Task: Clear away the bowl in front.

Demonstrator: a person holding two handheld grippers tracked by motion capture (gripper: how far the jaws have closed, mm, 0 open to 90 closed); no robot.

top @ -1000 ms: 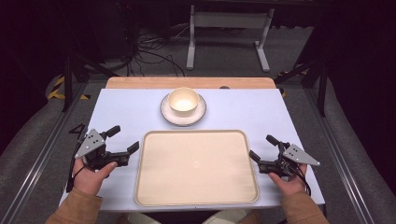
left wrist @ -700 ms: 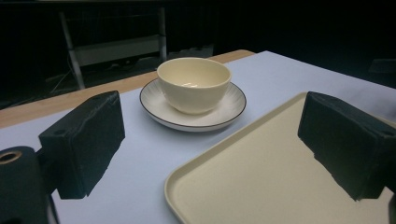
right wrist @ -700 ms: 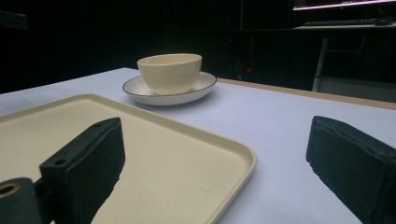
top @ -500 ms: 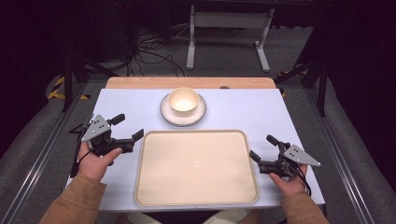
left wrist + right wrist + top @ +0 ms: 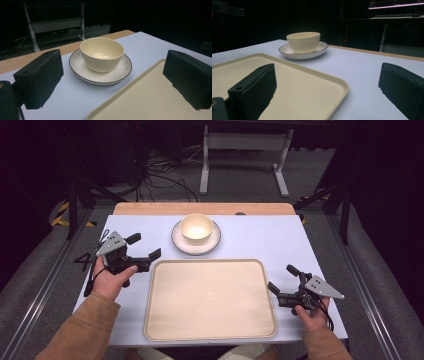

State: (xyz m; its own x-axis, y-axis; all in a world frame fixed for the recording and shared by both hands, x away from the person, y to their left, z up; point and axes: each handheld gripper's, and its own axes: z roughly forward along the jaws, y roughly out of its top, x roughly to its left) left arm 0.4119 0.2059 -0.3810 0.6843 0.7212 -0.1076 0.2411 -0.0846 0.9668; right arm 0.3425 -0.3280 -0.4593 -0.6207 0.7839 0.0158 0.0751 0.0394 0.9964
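- A cream bowl (image 5: 196,228) sits upright, mouth up, on a white saucer (image 5: 212,243) with a thin dark rim, at the far middle of the pale blue worktop (image 5: 260,240).
- The bowl is round, so it has no long axis; its inside is glossy and catches a highlight in the left gripper view (image 5: 102,53).
- The saucer (image 5: 117,73) has fine radial ribs.
- A large cream tray (image 5: 210,297) with rounded corners lies flat just near of the saucer, its long side running left to right; nothing lies in it.
- The left tongs (image 5: 141,246) are held above the worktop near the tray's far left corner, jaws spread wide and empty, aimed toward the bowl.
- The right tongs (image 5: 282,279) sit low beside the tray's right edge, jaws likewise spread and empty, pointing over the tray (image 5: 307,82) toward the bowl (image 5: 303,42).
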